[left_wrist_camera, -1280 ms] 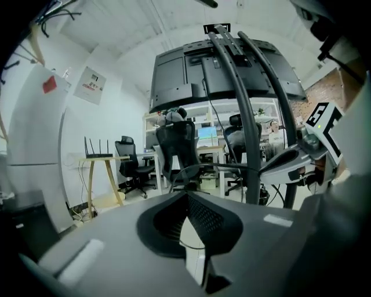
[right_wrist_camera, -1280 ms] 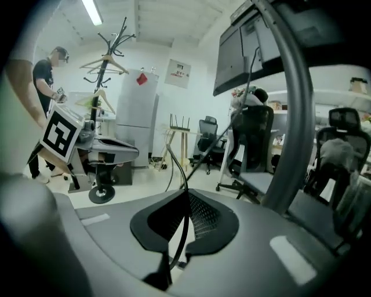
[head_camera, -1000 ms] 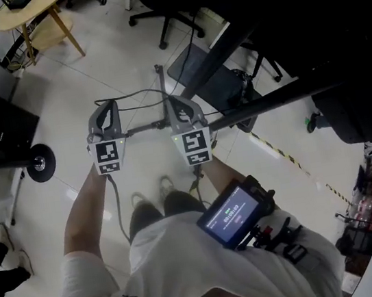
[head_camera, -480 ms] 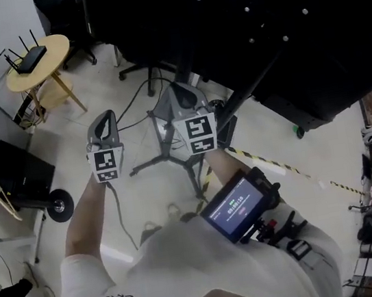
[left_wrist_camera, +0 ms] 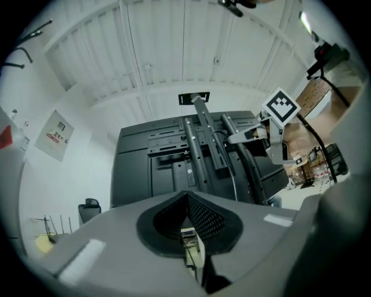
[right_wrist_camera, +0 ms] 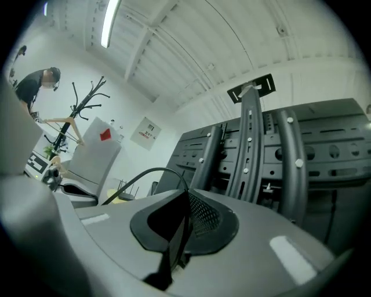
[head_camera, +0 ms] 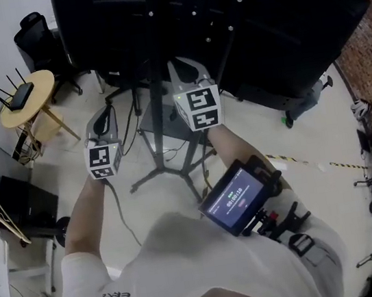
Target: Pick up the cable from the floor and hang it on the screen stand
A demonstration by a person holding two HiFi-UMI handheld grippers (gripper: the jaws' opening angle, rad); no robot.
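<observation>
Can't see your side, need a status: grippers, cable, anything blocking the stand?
Left gripper, right gripper: both shut on the cable. Cable not yet hung. Screen stand dead ahead, nothing in the way.

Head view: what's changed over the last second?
The left gripper and right gripper both rose from near the floor to the back of the screen stand, carrying the cable up with them. Nothing was taken hold of or let go. Both pairs of jaws stay shut on the cable, and the grippers are still side by side. The cable is not yet hung.
</observation>
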